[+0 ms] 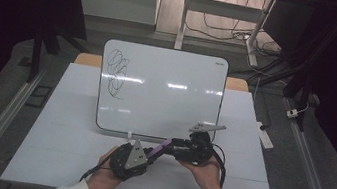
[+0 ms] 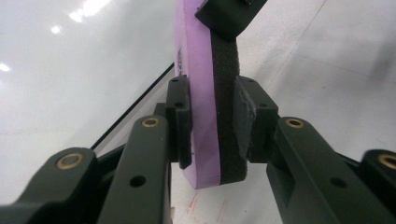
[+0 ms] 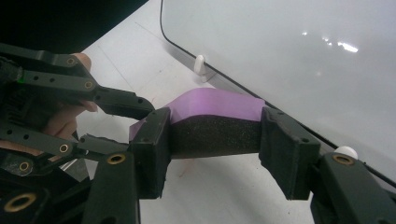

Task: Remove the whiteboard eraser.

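Purple-backed eraser (image 1: 160,149) with black foam face, lifted just above white table (image 1: 66,155), in front of whiteboard (image 1: 166,94). Clamped at one end by left gripper (image 2: 212,116), pinched and bowed at the other by right gripper (image 3: 212,135).

Eraser (image 2: 205,93) top cut off at frame's upper edge; whiteboard (image 1: 162,91) scribble at upper left unreadable.

Purple eraser (image 3: 212,122), black felt side, pinched bent above table
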{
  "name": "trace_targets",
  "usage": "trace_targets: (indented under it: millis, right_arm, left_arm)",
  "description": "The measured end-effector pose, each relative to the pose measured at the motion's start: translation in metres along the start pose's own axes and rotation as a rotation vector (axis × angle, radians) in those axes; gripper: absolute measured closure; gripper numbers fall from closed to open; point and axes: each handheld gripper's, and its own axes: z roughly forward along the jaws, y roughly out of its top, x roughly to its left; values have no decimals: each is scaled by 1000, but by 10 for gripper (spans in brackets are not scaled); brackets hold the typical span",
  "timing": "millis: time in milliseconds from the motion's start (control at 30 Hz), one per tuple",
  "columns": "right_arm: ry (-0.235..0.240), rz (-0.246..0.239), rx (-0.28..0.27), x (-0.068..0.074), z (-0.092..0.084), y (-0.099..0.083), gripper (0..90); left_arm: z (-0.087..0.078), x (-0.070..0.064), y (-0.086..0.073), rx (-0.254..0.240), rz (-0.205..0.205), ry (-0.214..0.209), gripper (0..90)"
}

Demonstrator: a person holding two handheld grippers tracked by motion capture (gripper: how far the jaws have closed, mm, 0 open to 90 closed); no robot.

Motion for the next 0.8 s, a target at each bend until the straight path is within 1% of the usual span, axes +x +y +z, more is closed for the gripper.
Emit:
trace_targets:
  millis: [100, 200, 233, 300, 333, 433, 467, 500, 533, 567, 633, 700, 800]
  right_arm:
    - [-7, -17, -3, 2, -1, 0, 458]
    - [-11, -43, -11, 4, -1, 0, 458]
    - [-8, -42, -17, 3, -2, 0, 454]
    - [3, -25, -16, 1, -1, 0, 429]
    - [11, -3, -15, -1, 0, 0, 404]
    - [37, 57, -12, -8, 1, -2, 329]
    - [60, 91, -12, -11, 1, -3, 305]
    - [60, 91, -12, -11, 1, -3, 305]
    - [75, 102, -13, -13, 2, -3, 300]
    - [111, 138, -4, -15, 3, -3, 293]
    - [139, 153, 1, -16, 4, -4, 325]
    - [145, 152, -2, -15, 5, -4, 341]
    - [143, 148, -8, -15, 4, -4, 369]
  left_arm:
    - [0, 0, 0, 2, 0, -3, 680]
    - [-1, -1, 0, -5, 9, 8, 684]
    - [-1, -1, 0, -8, 9, 11, 687]
    - [-1, -1, -1, -7, 10, 13, 695]
    - [-2, -1, -1, -4, 15, 15, 700]
    - [-3, -1, -1, -19, 19, 19, 710]
    - [-3, -2, -1, -27, 18, 20, 713]
    - [-4, -2, -1, -31, 24, 22, 713]
    - [-5, -3, -1, -43, 25, 23, 714]
    - [-5, -3, -1, -46, 30, 22, 715]
    - [-6, -3, -1, -49, 33, 11, 715]
    - [-5, -4, -1, -47, 38, 17, 715]
    - [-5, -3, -1, -47, 31, 10, 712]
